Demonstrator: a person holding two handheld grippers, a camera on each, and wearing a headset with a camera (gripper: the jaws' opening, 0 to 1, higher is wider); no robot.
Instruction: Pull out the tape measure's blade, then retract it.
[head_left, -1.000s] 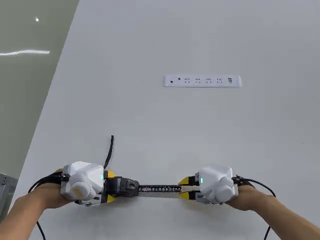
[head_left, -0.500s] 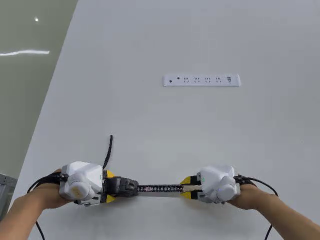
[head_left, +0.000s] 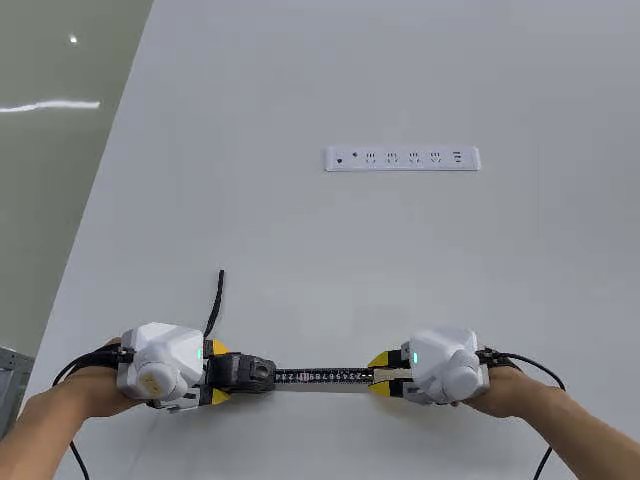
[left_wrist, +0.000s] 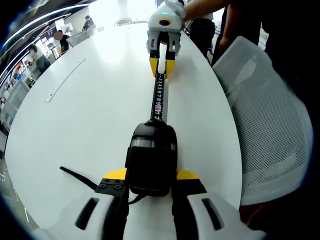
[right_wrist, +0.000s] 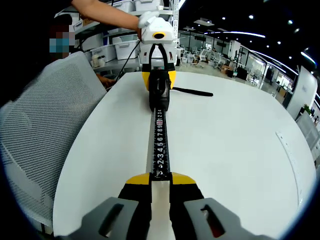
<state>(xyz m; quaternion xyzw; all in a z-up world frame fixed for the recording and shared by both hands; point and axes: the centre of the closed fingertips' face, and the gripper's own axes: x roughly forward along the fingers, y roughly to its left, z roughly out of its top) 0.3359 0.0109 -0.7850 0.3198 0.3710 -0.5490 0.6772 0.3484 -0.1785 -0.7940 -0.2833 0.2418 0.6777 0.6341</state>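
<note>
A black tape measure case (head_left: 242, 372) lies near the table's front edge, held by my left gripper (head_left: 215, 372), which is shut on it; the case (left_wrist: 151, 156) sits between the yellow-tipped jaws. Its blade (head_left: 320, 377) with black numerals runs right to my right gripper (head_left: 383, 375), shut on the blade's end. In the right gripper view the blade (right_wrist: 159, 145) stretches away to the case (right_wrist: 159, 90) and the left gripper (right_wrist: 158, 75). In the left gripper view the blade (left_wrist: 158, 95) leads to the right gripper (left_wrist: 162, 65).
A white power strip (head_left: 402, 159) lies flat at mid-table, well beyond the grippers. A black strap (head_left: 215, 298) from the tape measure trails on the white table (head_left: 320, 250). A grey mesh chair back (left_wrist: 270, 125) stands beside the table edge.
My right gripper has moved a little to the right with the blade's end, so more blade shows between the grippers. The left gripper and case have stayed put.
</note>
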